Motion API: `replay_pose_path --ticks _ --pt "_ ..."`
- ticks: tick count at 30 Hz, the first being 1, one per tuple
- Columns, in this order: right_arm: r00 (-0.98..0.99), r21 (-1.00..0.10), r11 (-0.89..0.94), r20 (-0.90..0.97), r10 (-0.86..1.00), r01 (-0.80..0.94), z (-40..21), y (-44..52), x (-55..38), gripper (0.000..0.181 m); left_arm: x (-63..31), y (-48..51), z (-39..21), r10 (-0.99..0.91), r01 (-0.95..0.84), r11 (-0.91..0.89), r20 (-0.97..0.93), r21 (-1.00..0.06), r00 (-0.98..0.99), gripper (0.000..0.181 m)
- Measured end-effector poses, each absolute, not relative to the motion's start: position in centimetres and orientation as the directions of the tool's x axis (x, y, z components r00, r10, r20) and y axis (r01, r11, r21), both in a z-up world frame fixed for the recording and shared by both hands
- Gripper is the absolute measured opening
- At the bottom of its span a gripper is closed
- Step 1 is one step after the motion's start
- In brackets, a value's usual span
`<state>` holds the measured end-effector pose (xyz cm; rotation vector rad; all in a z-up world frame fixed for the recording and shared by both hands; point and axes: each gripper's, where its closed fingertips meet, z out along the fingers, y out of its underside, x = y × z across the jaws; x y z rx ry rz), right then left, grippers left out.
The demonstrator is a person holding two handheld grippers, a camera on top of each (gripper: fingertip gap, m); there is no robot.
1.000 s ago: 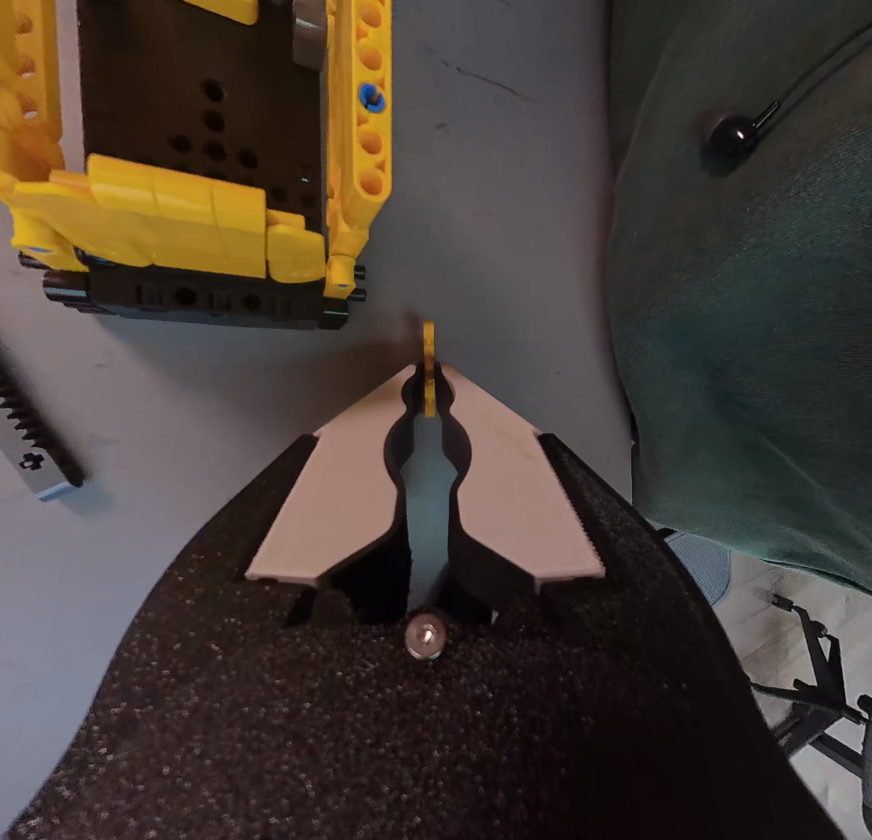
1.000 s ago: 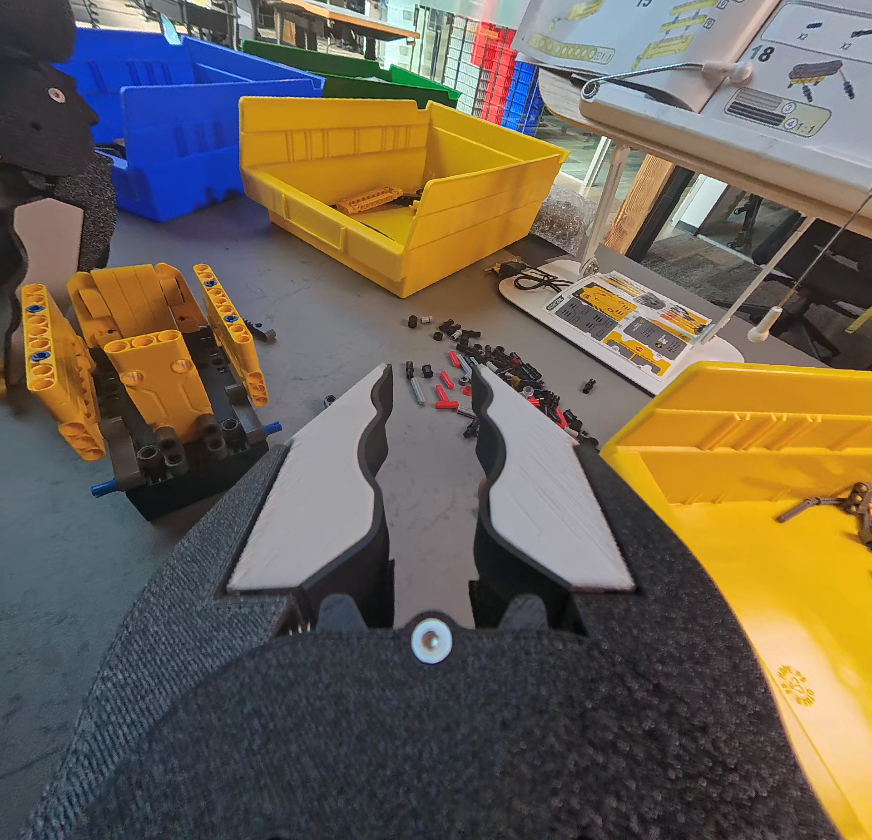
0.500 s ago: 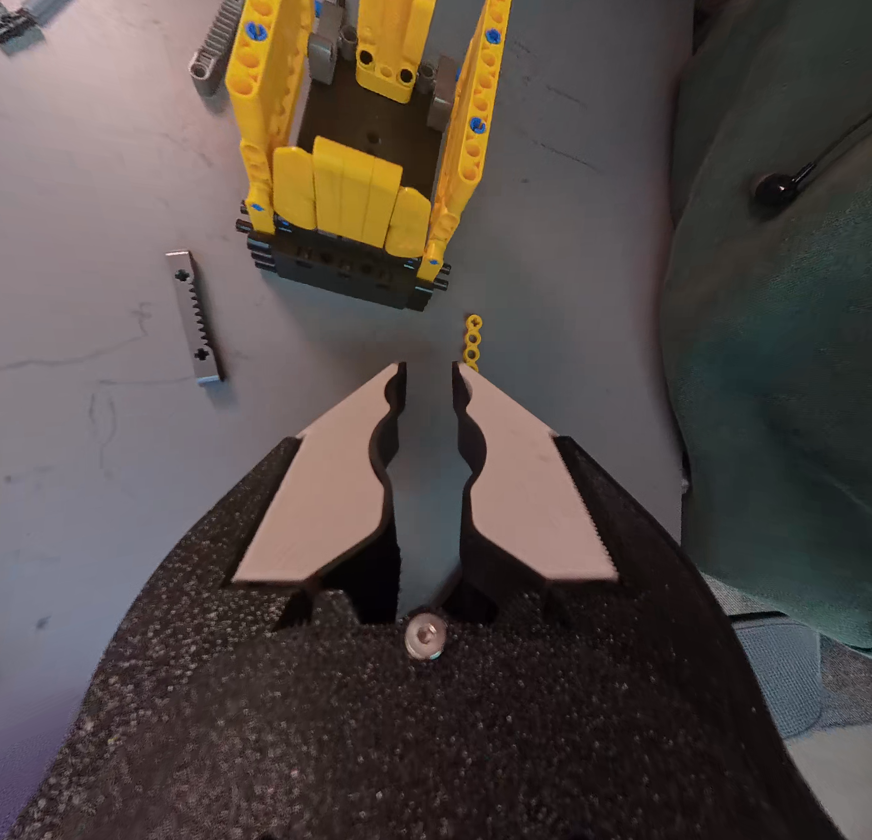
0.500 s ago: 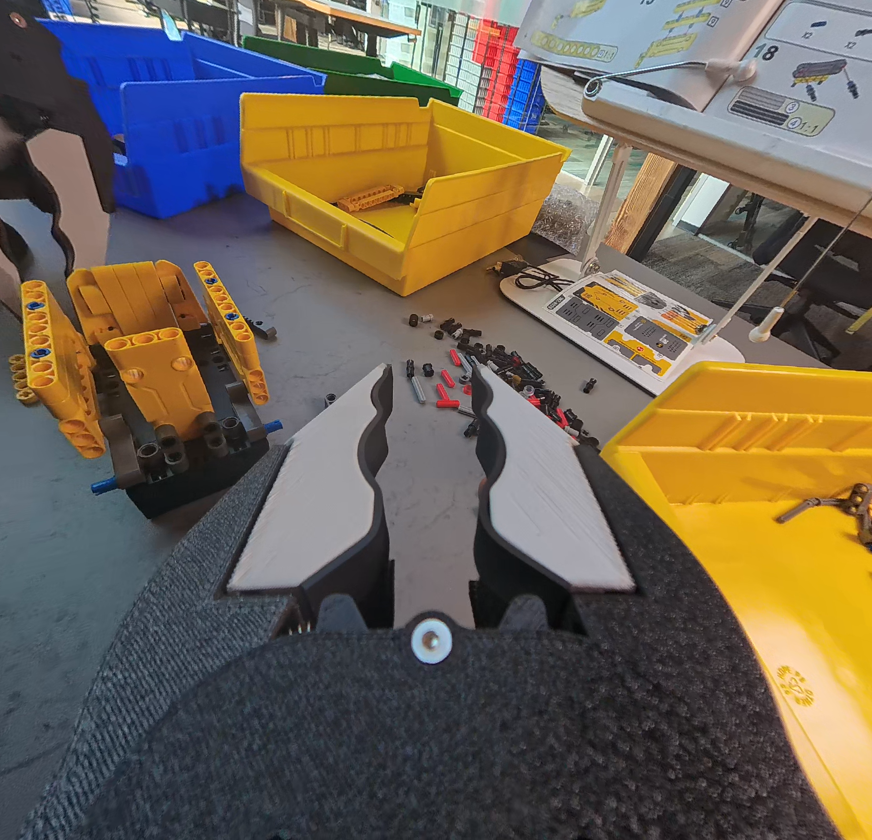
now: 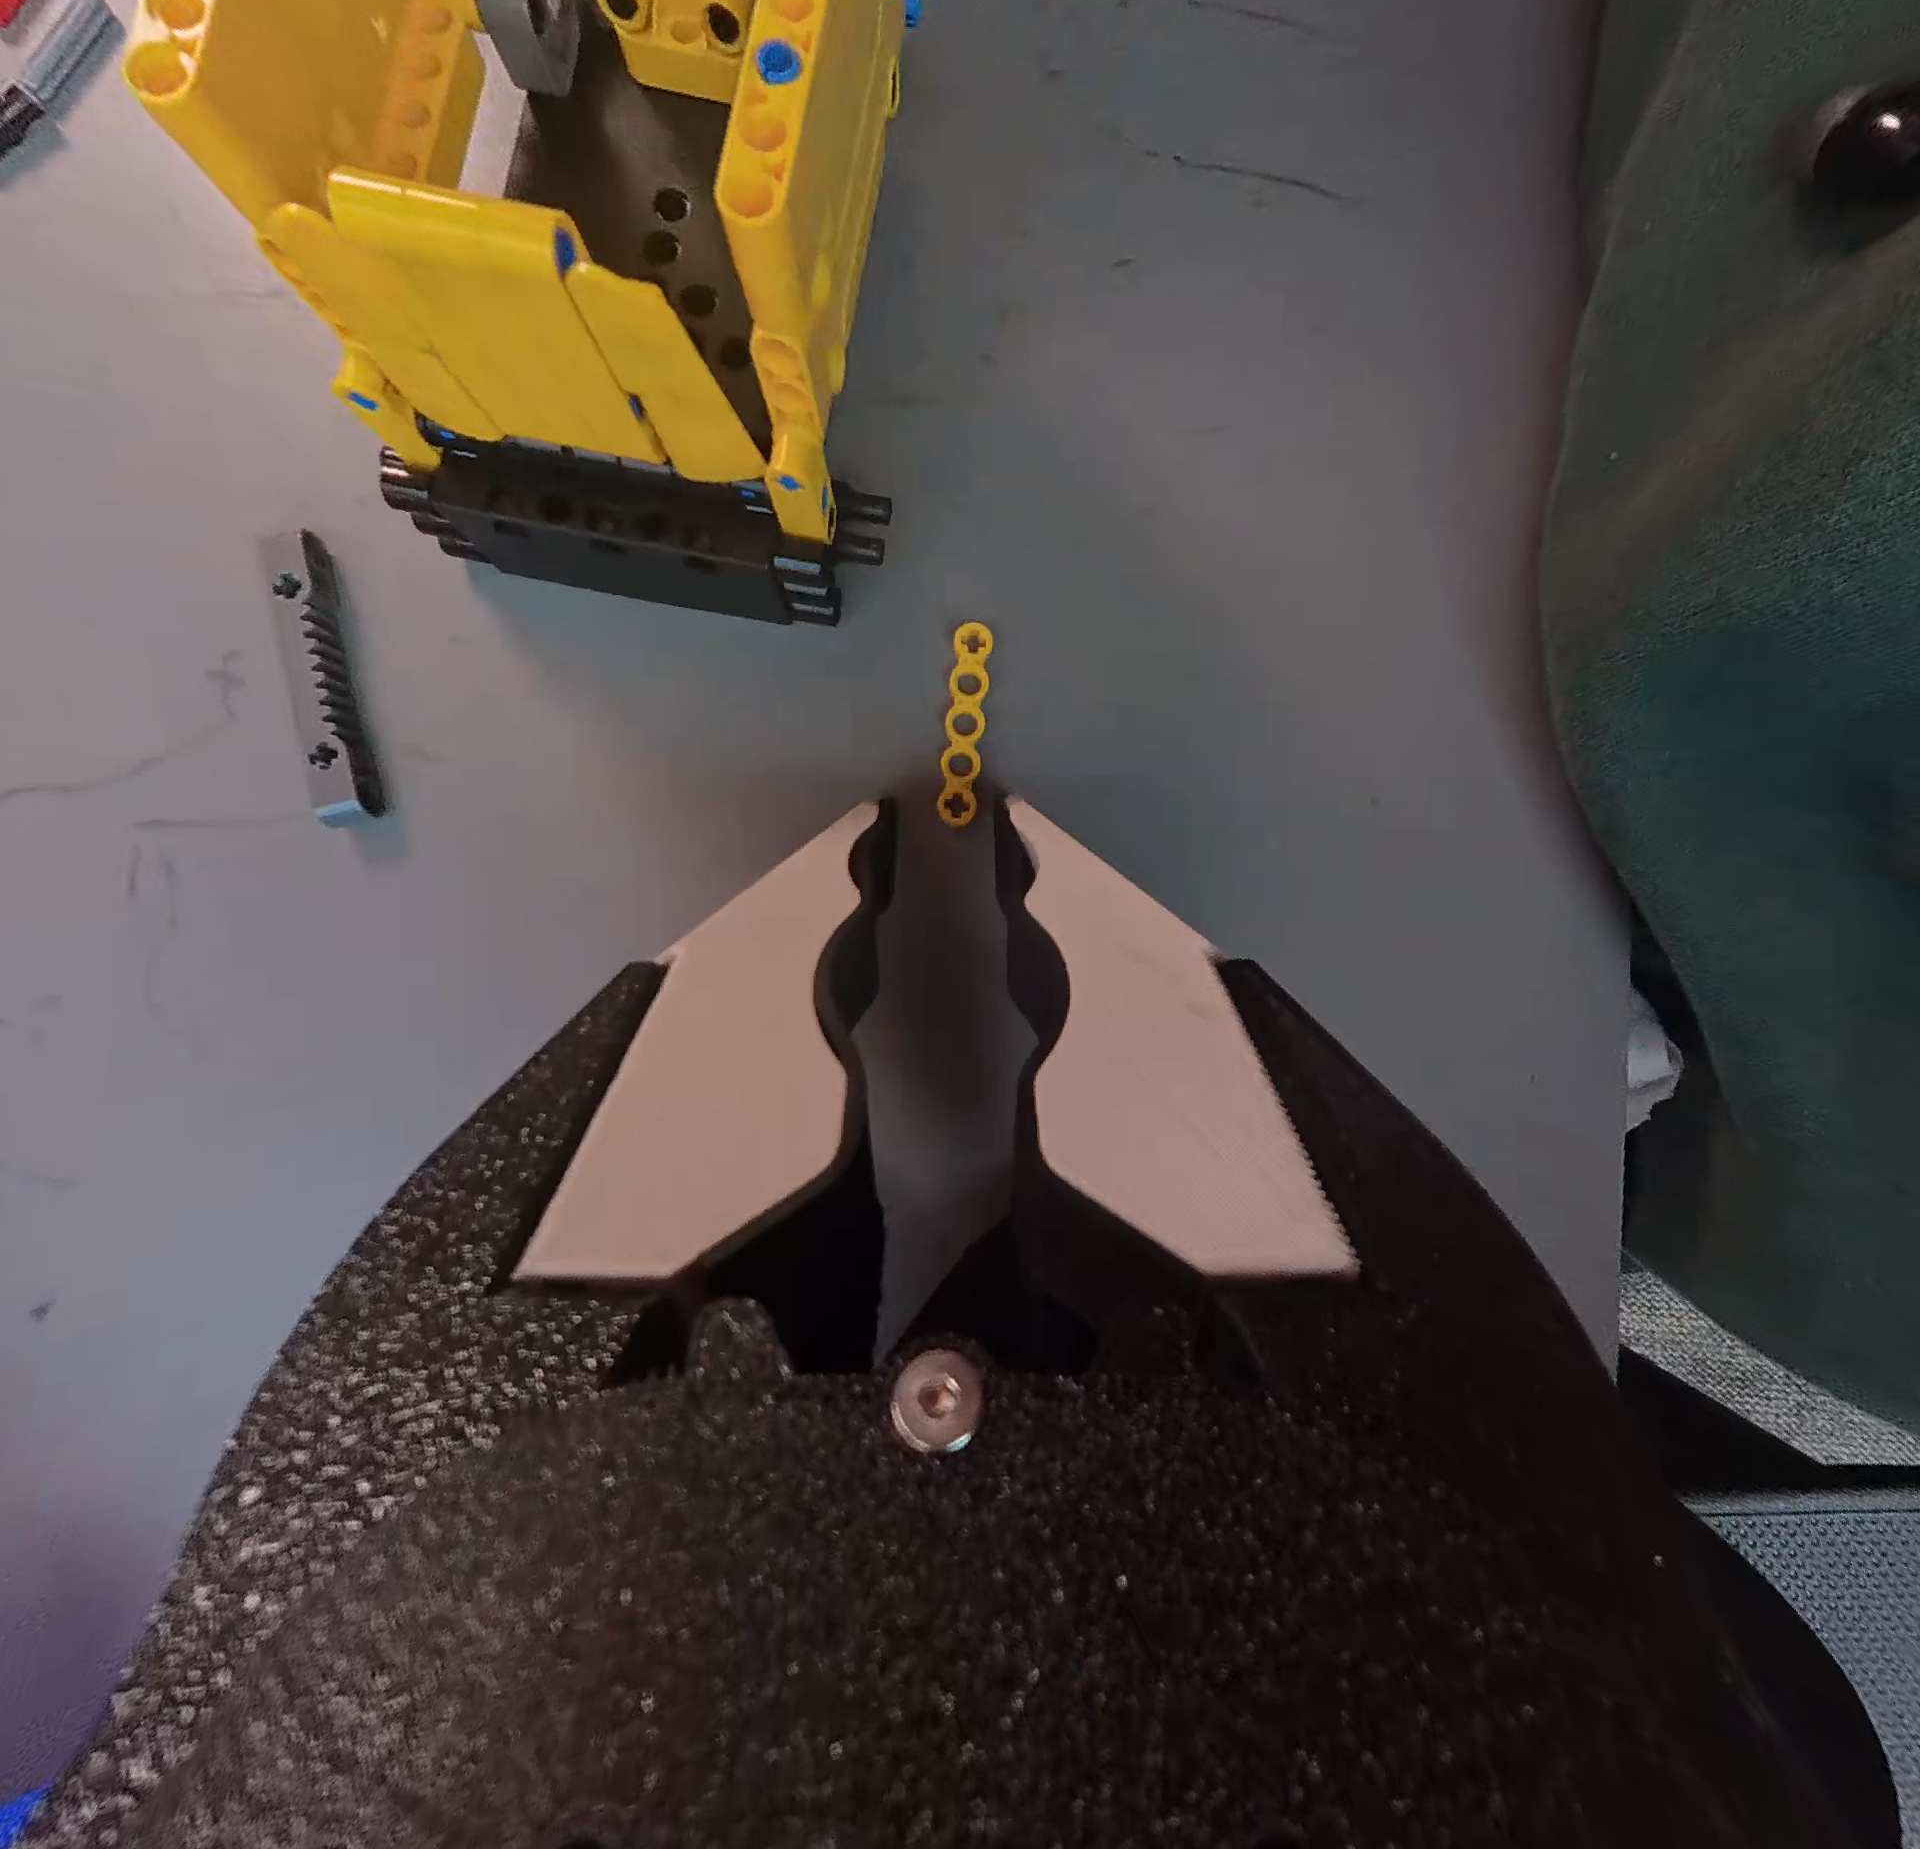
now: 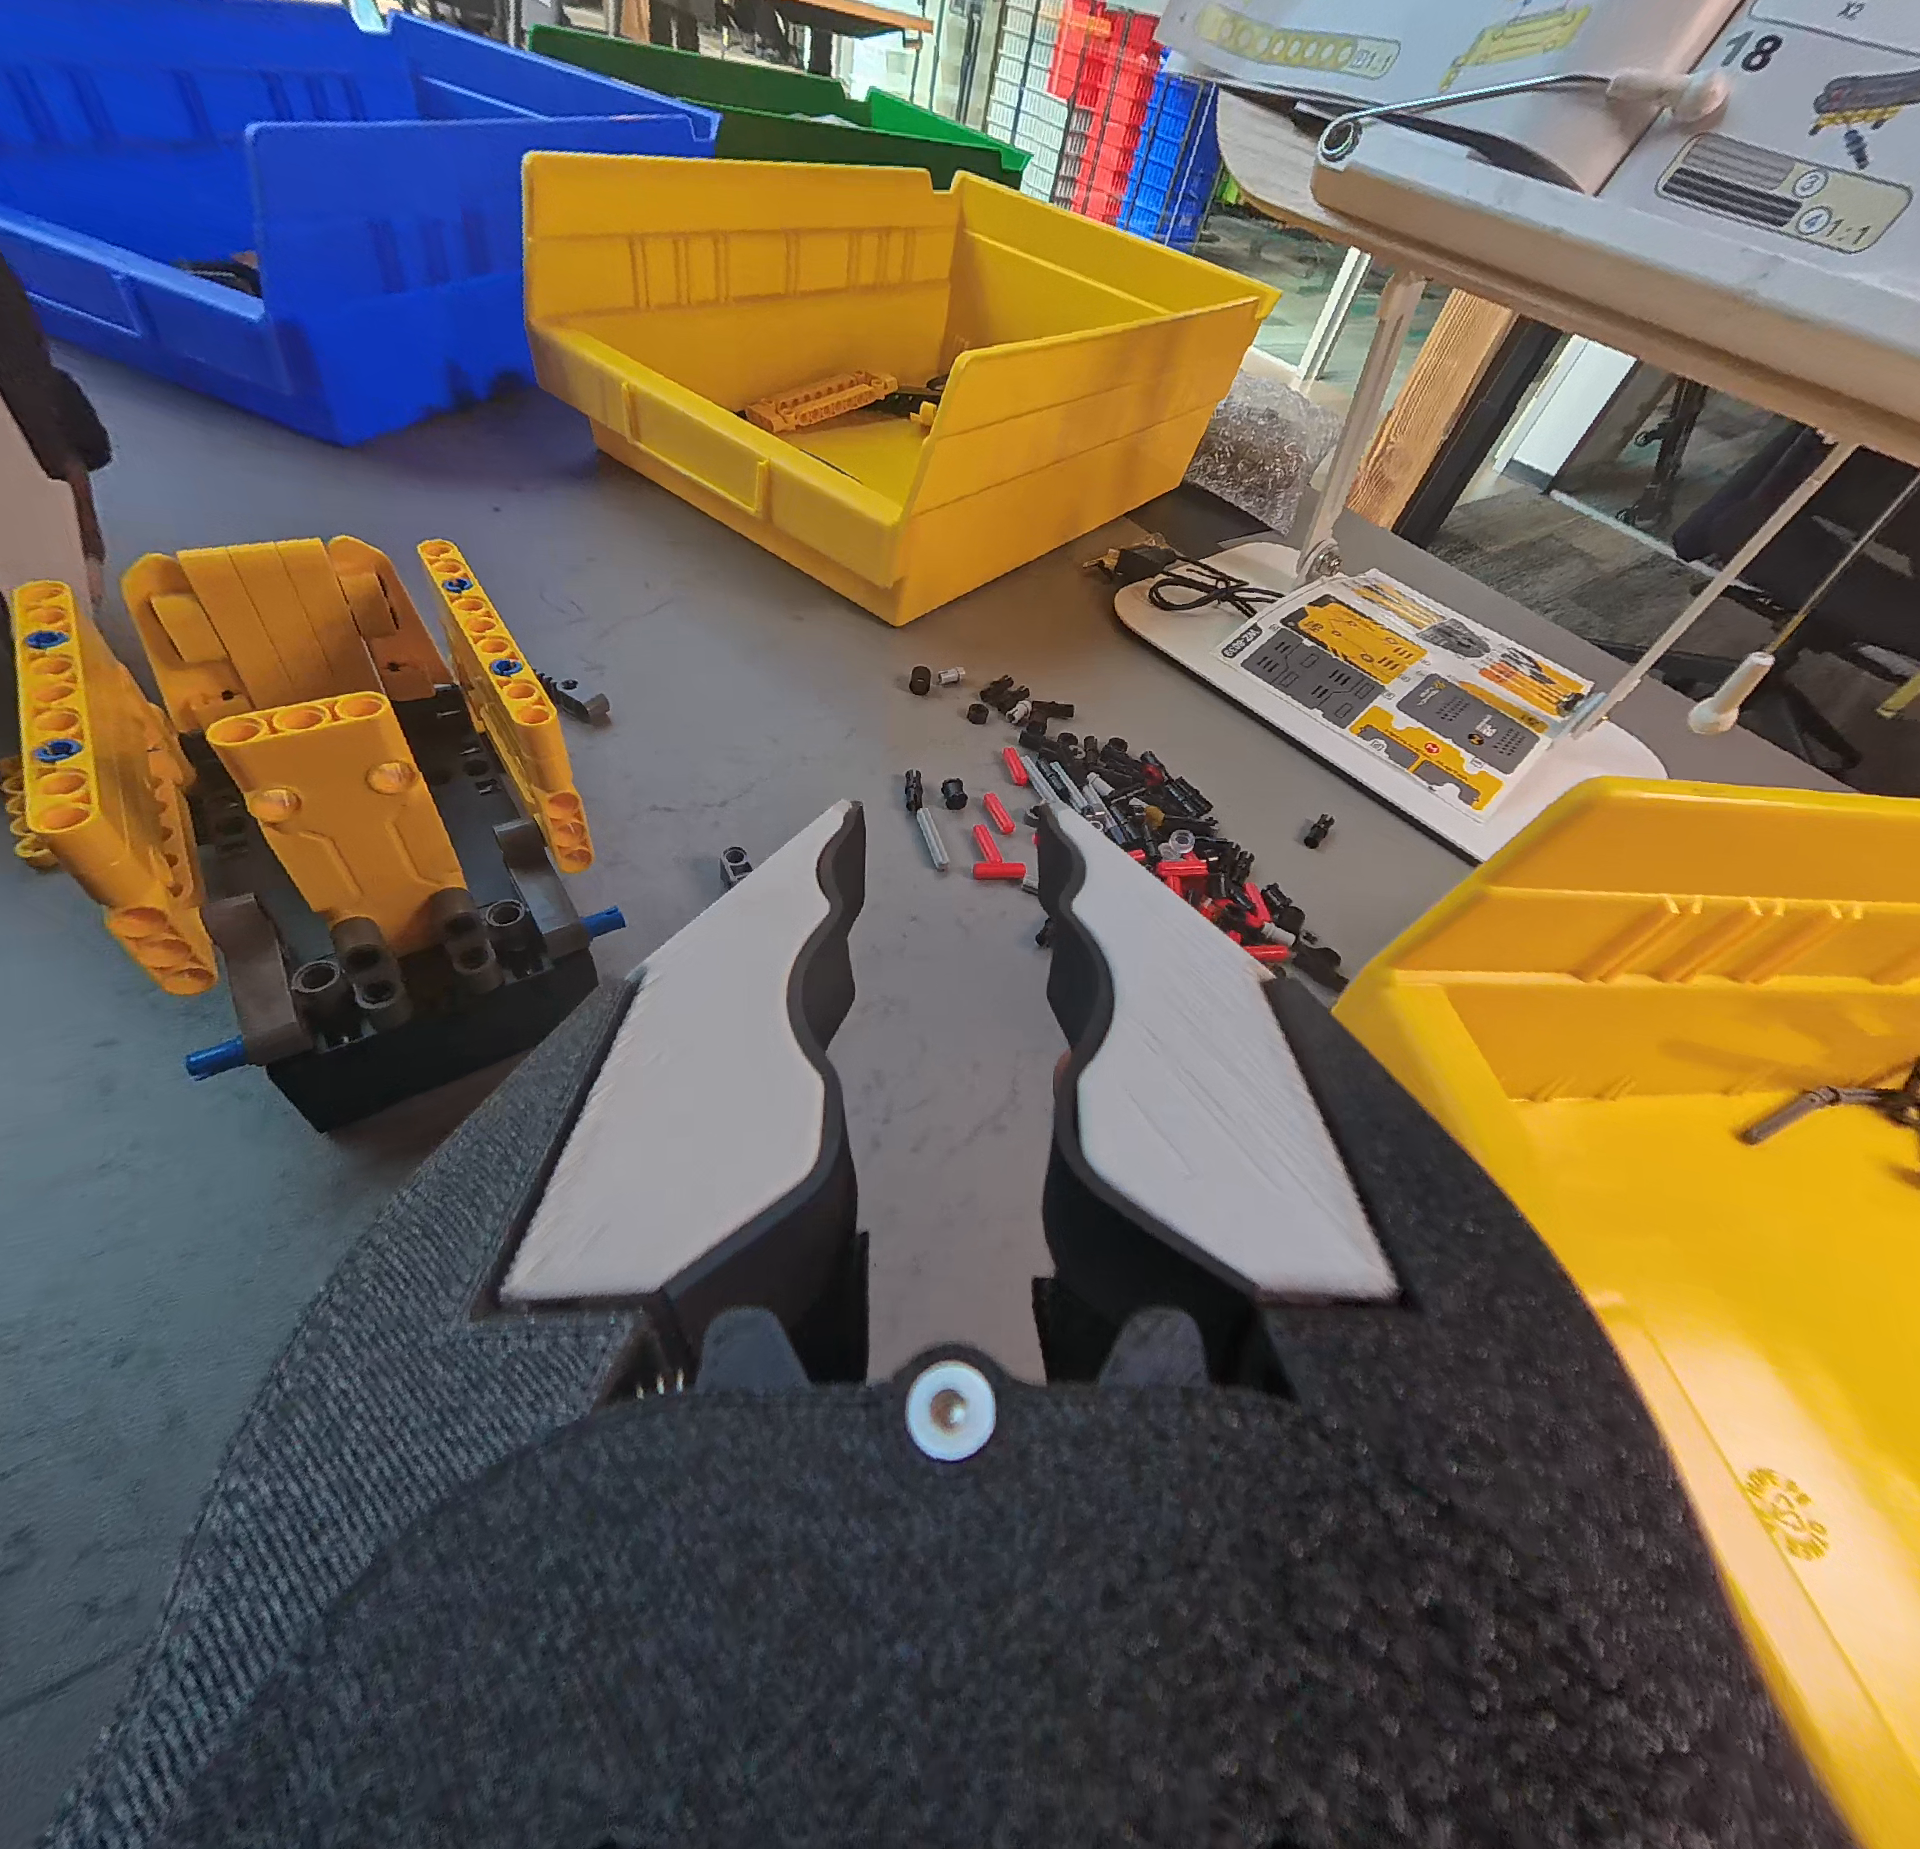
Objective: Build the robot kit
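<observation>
Yellow thin beam lies on the bench, its end between released left gripper jaws; right gripper jaws released too

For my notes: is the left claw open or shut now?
Open: the left claw shows a gap between its tips, and the yellow beam lies flat, ungripped.

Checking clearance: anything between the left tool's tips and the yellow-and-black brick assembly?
Left wrist view: only a small yellow five-hole beam, flat on the grey table, one end between the left tool tips, short of the assembly.
</observation>
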<state>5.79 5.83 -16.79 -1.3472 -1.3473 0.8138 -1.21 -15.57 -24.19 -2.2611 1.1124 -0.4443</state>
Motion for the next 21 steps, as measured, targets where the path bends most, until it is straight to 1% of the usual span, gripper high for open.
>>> replay_pose_path --ticks 8,14,15,18,21 --pt "0.147 -0.948 0.145 0.192 0.97 0.283 -16.8 5.9 5.8 0.032 -1.2 -15.3 -24.2 -0.811 -0.639 -0.448 -0.018 -0.626 0.585 0.006" --pt "0.145 -0.947 0.147 0.194 0.97 0.284 -16.8 5.9 5.8 0.032 -1.3 -15.1 -24.1 -0.803 -0.638 -0.445 -0.036 -0.628 0.595 0.006" --pt "0.144 -0.947 0.148 0.194 0.97 0.284 -16.8 5.9 5.8 0.032 -1.4 -15.1 -23.9 -0.8 -0.631 -0.444 -0.037 -0.636 0.599 0.009" --pt "0.144 -0.948 0.148 0.195 0.97 0.283 -16.8 5.8 5.8 0.032 -2.8 -14.6 -21.3 -0.764 -0.583 -0.41 -0.084 -0.701 0.639 0.019" --pt "0.142 -0.947 0.15 0.196 0.97 0.284 -16.8 5.8 5.7 0.032 -8.4 -13.3 -15.8 -0.631 -0.535 -0.387 -0.208 -0.751 0.747 0.019"
